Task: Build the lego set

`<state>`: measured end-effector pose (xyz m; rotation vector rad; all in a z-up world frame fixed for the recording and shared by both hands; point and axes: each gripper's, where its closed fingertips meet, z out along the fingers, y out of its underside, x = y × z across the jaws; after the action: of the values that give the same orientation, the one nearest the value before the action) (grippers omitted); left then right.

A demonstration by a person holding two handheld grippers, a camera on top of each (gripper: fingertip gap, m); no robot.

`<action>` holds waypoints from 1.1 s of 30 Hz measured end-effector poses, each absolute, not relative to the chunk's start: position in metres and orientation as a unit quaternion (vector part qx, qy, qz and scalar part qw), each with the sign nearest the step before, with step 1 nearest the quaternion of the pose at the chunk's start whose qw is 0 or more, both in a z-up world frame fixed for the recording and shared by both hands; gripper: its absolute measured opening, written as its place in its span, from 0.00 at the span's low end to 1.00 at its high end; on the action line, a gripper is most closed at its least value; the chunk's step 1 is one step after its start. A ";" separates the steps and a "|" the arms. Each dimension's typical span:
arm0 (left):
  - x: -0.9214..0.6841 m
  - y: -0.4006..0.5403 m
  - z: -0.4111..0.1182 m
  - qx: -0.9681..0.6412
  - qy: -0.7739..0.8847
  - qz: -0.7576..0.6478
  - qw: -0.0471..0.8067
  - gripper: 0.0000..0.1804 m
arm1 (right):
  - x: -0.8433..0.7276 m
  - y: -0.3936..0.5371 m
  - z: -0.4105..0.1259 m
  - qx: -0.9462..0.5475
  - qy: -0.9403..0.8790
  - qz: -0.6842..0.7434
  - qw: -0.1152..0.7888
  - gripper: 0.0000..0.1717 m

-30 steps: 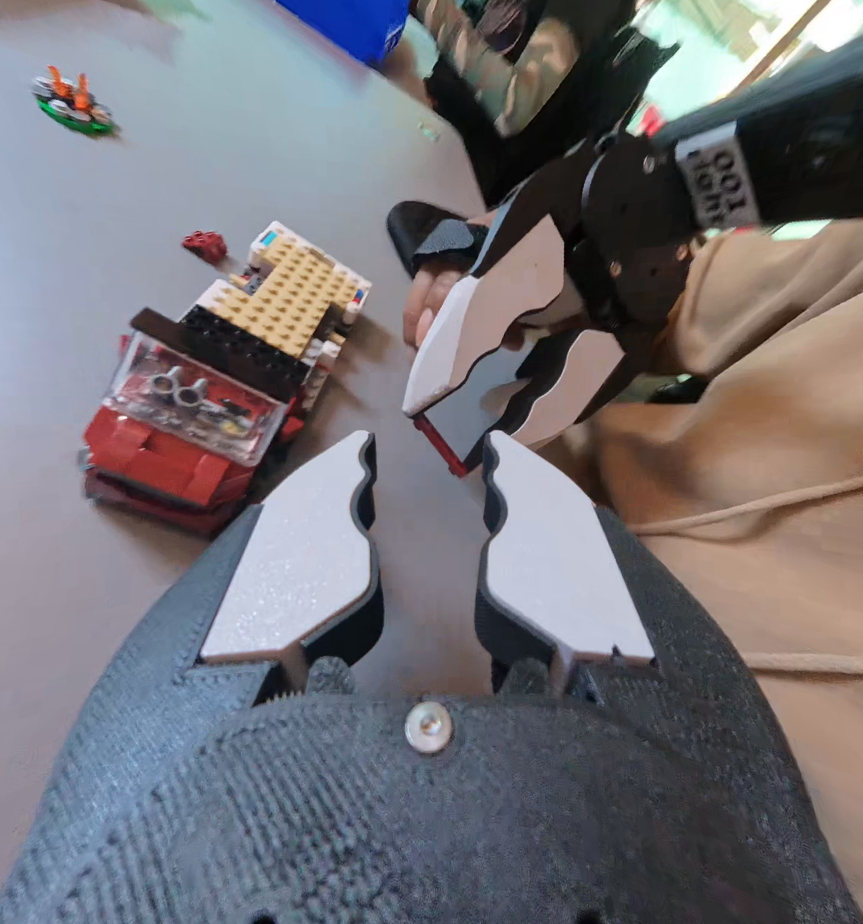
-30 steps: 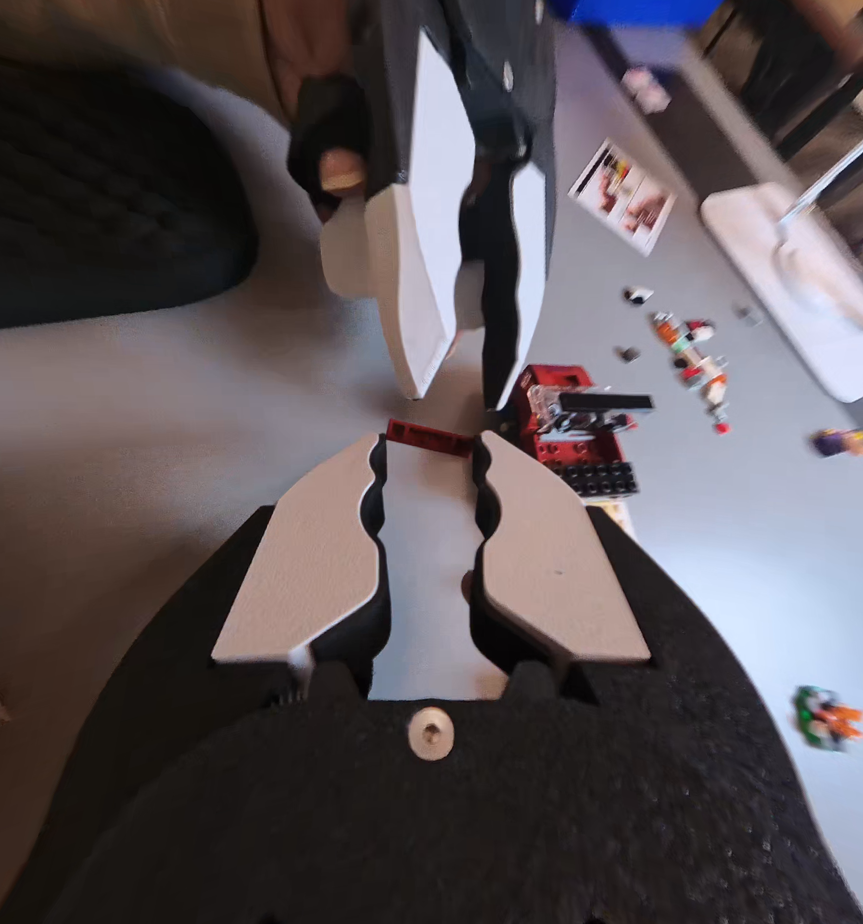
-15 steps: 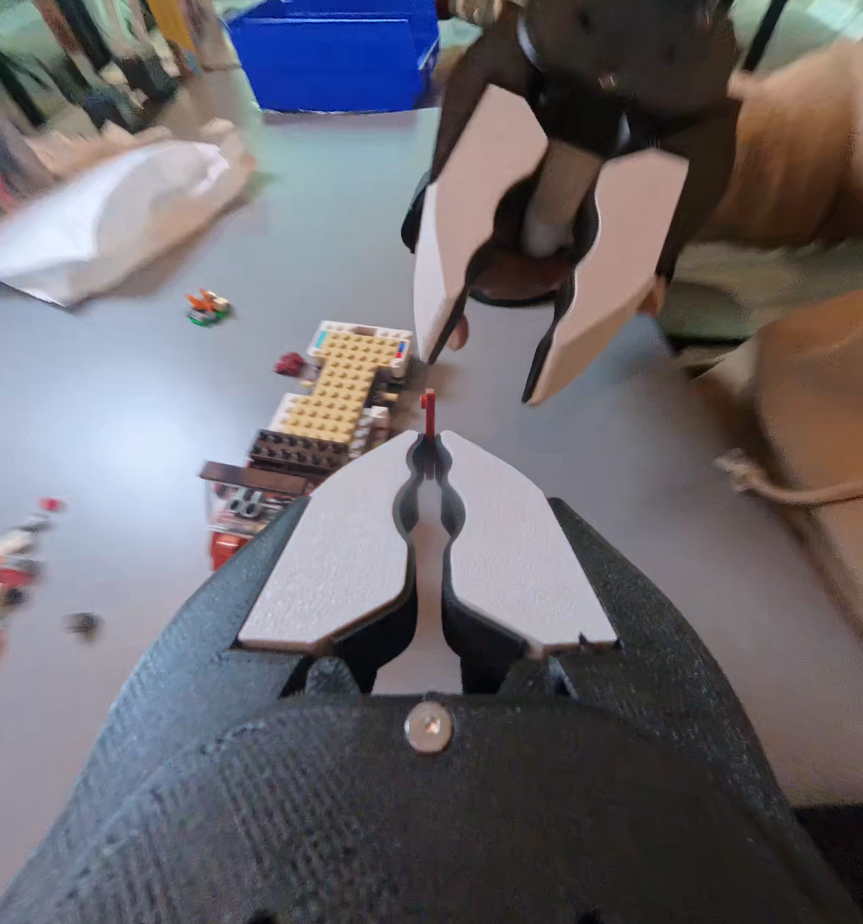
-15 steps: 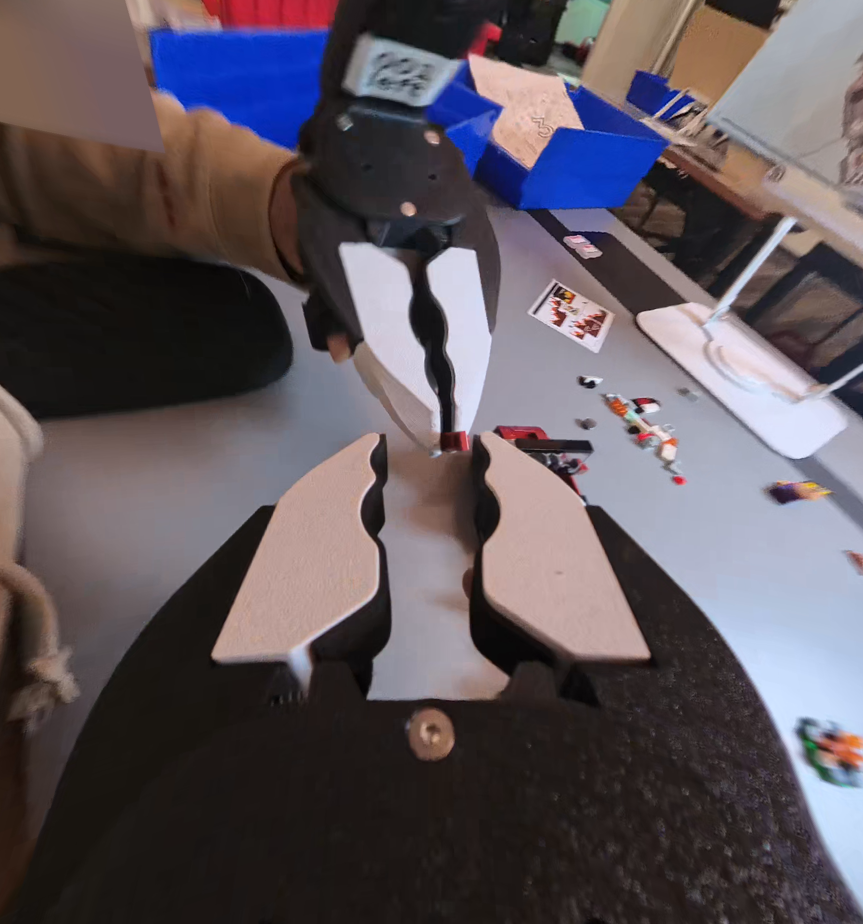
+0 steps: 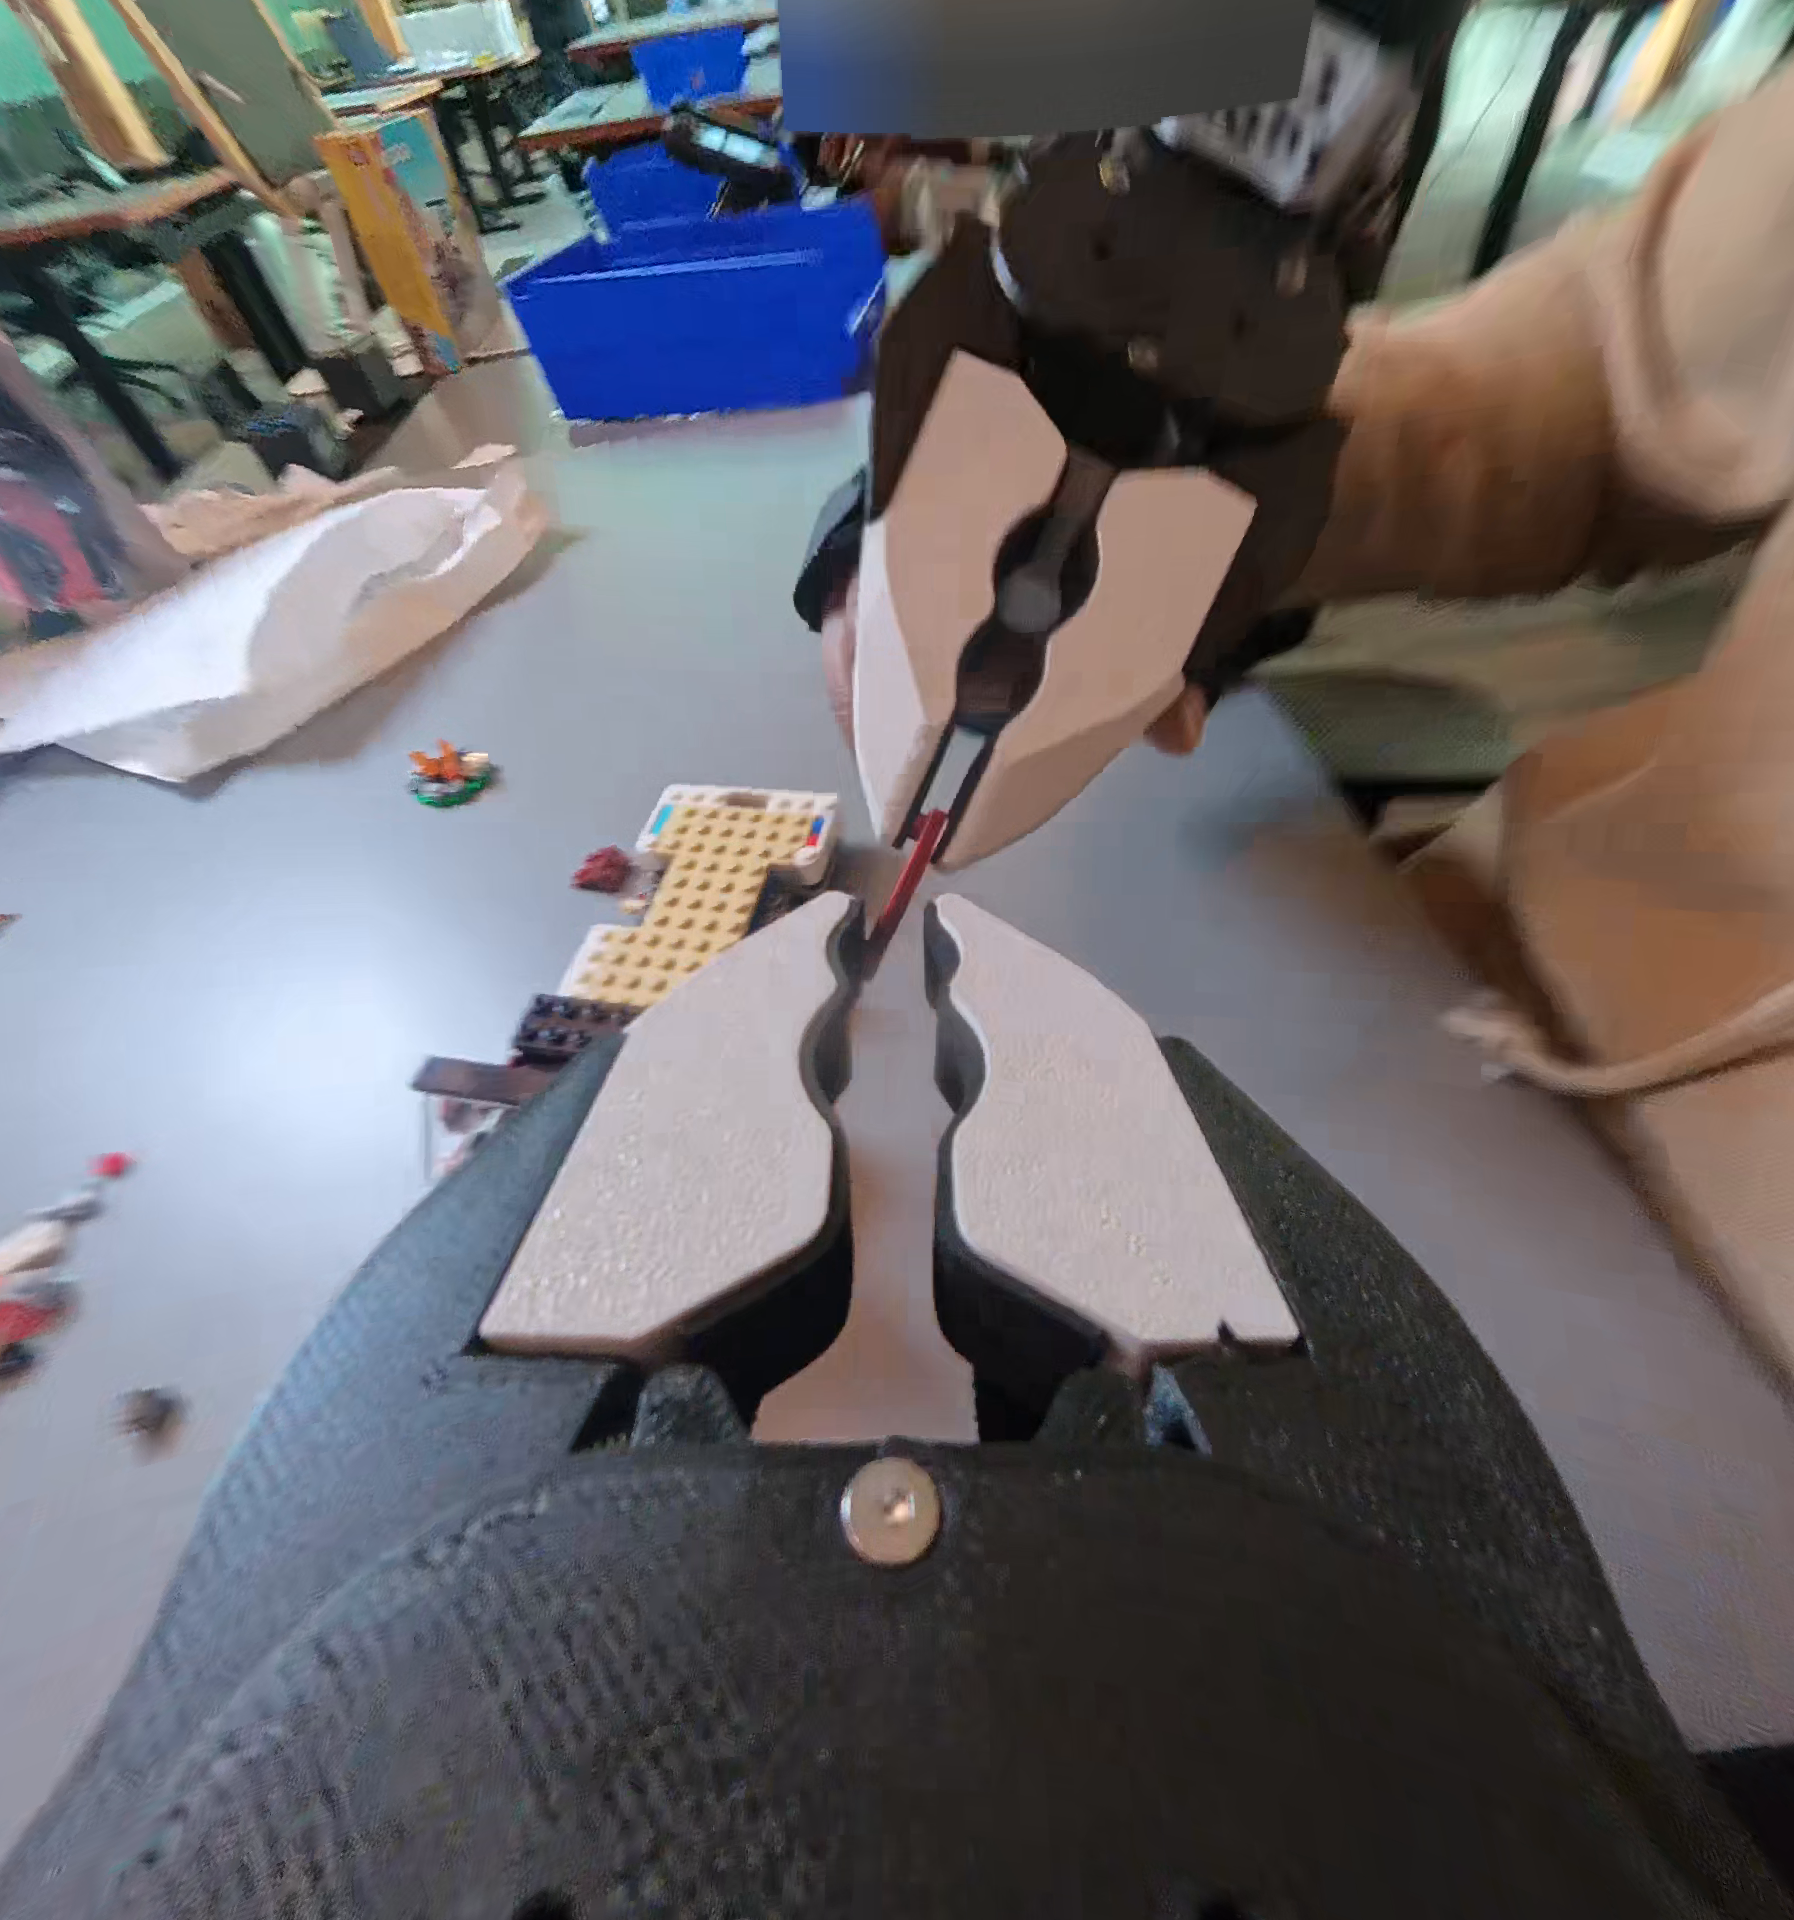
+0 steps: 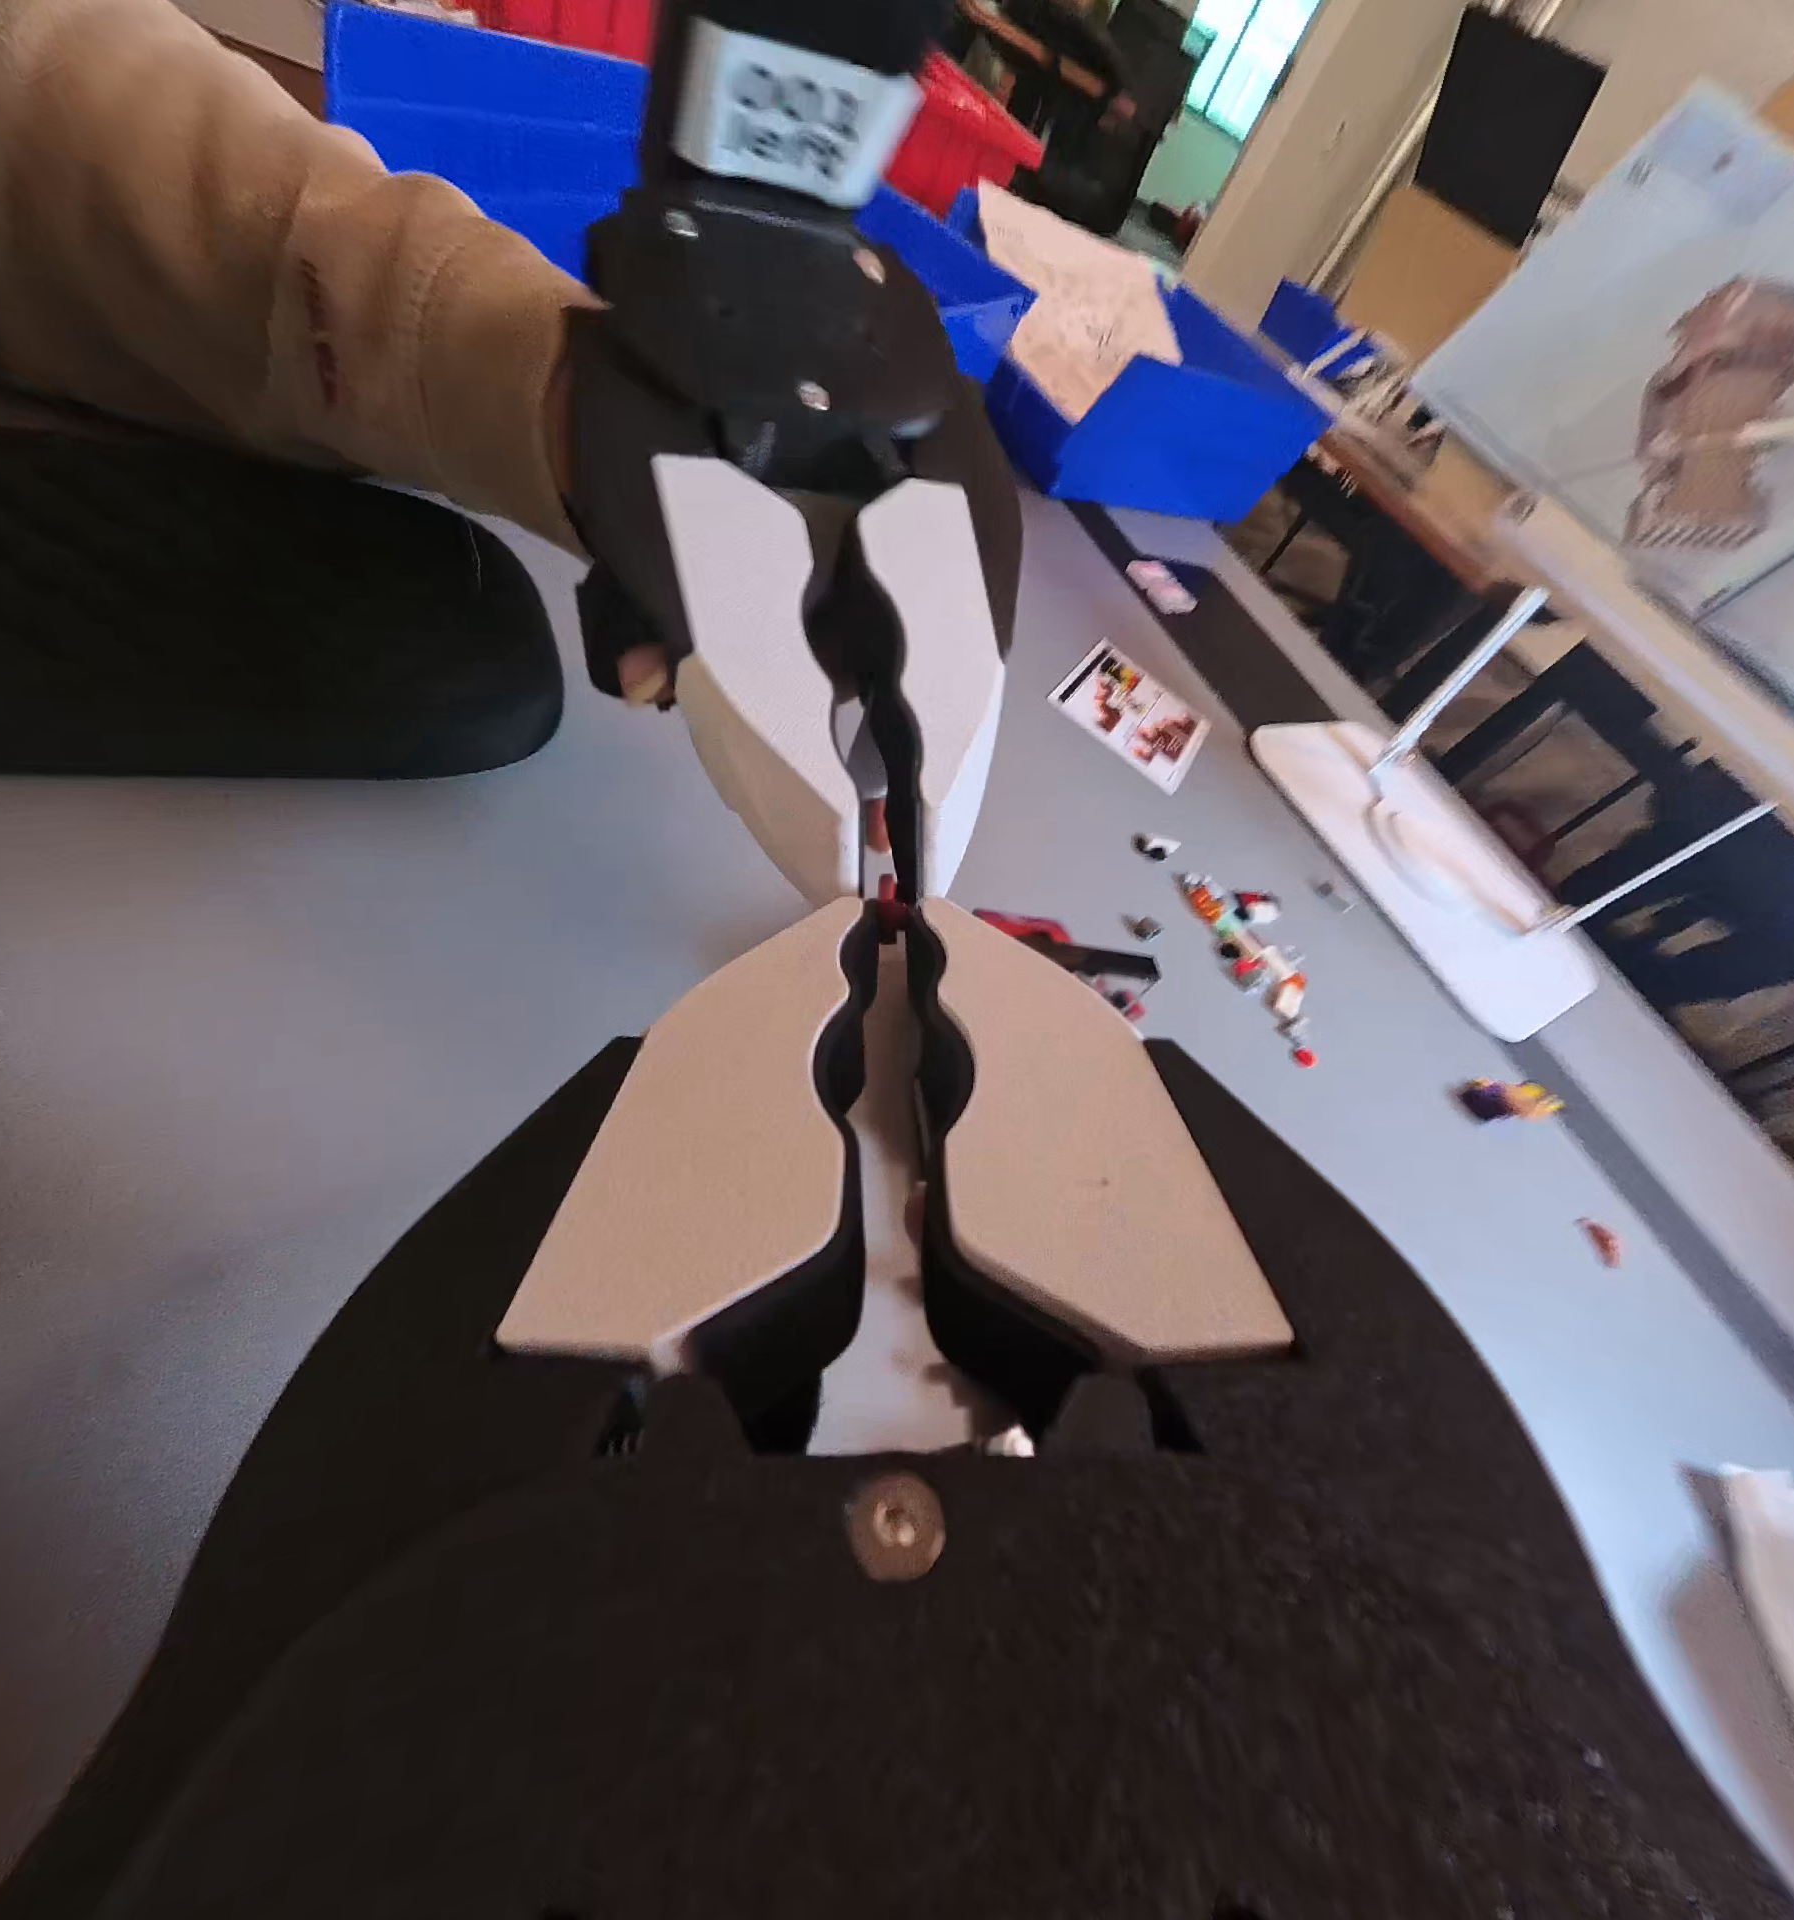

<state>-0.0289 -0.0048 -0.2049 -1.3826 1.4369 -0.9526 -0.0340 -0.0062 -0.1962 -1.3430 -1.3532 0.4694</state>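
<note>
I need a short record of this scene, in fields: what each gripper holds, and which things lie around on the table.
Right gripper: shut on one end of a thin red plastic brick piece.
Left gripper: open; the same red piece lies against its left fingertip only, the other stands apart.
Surface: grey table.
Below the grippers: partly built toy brick model with tan studded plate.
Farther off: blue plastic bin, crumpled white paper bag, printed instruction leaflet, scattered small bricks.
</note>
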 end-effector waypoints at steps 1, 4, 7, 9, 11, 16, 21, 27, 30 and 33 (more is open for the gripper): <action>-0.029 -0.009 -0.200 -0.563 0.557 -0.443 0.421 0.07 | -0.035 -0.008 -0.193 -0.550 -0.580 0.187 0.572 0.03; -0.033 -0.012 -0.188 -0.562 0.493 -0.560 0.356 0.14 | -0.038 -0.015 -0.184 -0.509 -0.592 0.168 0.602 0.03; -0.038 -0.011 -0.180 -0.553 0.455 -0.619 0.323 0.17 | -0.038 -0.020 -0.177 -0.485 -0.598 0.173 0.614 0.03; -0.038 -0.015 -0.179 -0.546 0.441 -0.651 0.289 0.17 | -0.039 -0.023 -0.174 -0.472 -0.602 0.177 0.620 0.03; -0.037 -0.020 -0.175 -0.535 0.427 -0.679 0.265 0.15 | -0.041 -0.024 -0.173 -0.462 -0.606 0.183 0.621 0.03; -0.039 -0.024 -0.174 -0.530 0.431 -0.684 0.255 0.07 | -0.045 -0.024 -0.170 -0.445 -0.614 0.187 0.625 0.03; -0.039 -0.021 -0.176 -0.536 0.440 -0.669 0.268 0.06 | -0.044 -0.020 -0.173 -0.450 -0.621 0.177 0.618 0.03; -0.039 -0.017 -0.182 -0.546 0.468 -0.626 0.299 0.04 | -0.041 -0.015 -0.184 -0.472 -0.612 0.176 0.610 0.03; -0.037 -0.015 -0.185 -0.552 0.479 -0.605 0.315 0.04 | -0.038 -0.013 -0.187 -0.486 -0.610 0.180 0.599 0.03; -0.037 -0.011 -0.190 -0.555 0.515 -0.545 0.361 0.04 | -0.036 -0.012 -0.188 -0.533 -0.588 0.242 0.559 0.11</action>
<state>-0.0369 -0.0106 -0.1896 -1.4295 1.3259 -1.4028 -0.0358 -0.0123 -0.1881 -1.2560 -1.3856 0.5708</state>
